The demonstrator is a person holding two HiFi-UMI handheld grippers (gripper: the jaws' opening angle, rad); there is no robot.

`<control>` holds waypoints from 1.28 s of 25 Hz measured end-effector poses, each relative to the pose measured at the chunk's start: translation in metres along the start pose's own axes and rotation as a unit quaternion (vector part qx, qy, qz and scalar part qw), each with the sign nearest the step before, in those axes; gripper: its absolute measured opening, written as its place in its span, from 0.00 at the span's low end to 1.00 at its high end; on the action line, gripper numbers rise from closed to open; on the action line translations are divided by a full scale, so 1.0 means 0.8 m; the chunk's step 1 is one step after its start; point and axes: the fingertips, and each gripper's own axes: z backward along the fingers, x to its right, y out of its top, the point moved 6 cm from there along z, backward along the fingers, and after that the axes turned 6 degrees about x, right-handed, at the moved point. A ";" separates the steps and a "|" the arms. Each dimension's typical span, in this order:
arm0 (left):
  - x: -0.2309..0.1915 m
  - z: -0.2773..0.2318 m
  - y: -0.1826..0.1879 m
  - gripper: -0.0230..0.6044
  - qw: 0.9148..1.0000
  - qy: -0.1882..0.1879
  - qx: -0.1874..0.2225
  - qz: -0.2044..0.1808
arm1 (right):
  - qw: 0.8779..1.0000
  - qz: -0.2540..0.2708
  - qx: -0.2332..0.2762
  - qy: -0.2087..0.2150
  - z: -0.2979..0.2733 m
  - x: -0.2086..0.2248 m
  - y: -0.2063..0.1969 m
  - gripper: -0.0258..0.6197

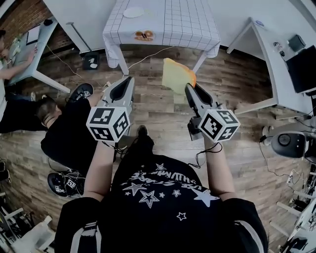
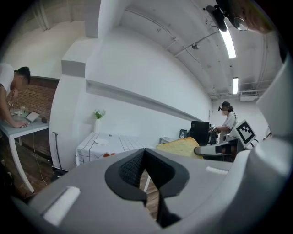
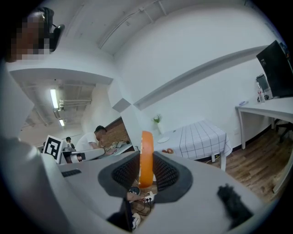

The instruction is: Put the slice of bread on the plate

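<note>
The left gripper (image 1: pixel 127 81) is pointing forward, jaws drawn together on nothing. Well ahead of both tongs, the plate (image 1: pixel 134 12) is lying on a checked table (image 1: pixel 187 24). The slice of bread (image 1: pixel 177 75) is standing on edge, faces turned sideways, reaching past the tips of the right gripper (image 1: pixel 189 87), which is pinching it.

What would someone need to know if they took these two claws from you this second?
Left claw: shut, nothing in it.
Right claw: shut on the slice of bread, held on edge in the air.
White plate: bare, on the checked-cloth table ahead.
Done: the bread is picked up.
Left: carry it to the table, lay it on the plate, let go.
</note>
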 end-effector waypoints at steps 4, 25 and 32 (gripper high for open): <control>-0.048 -0.039 0.006 0.05 1.000 -0.004 -0.009 0.012 | 1.000 0.001 -0.011 -0.004 -0.058 0.004 0.006 0.18; -0.263 -0.155 0.024 0.05 0.999 -0.008 -0.017 0.050 | 0.999 0.024 -0.031 -0.008 -0.312 -0.004 0.023 0.18; -0.287 -0.170 0.028 0.05 0.998 -0.007 -0.014 0.056 | 0.998 0.036 -0.047 -0.004 -0.352 -0.002 0.027 0.18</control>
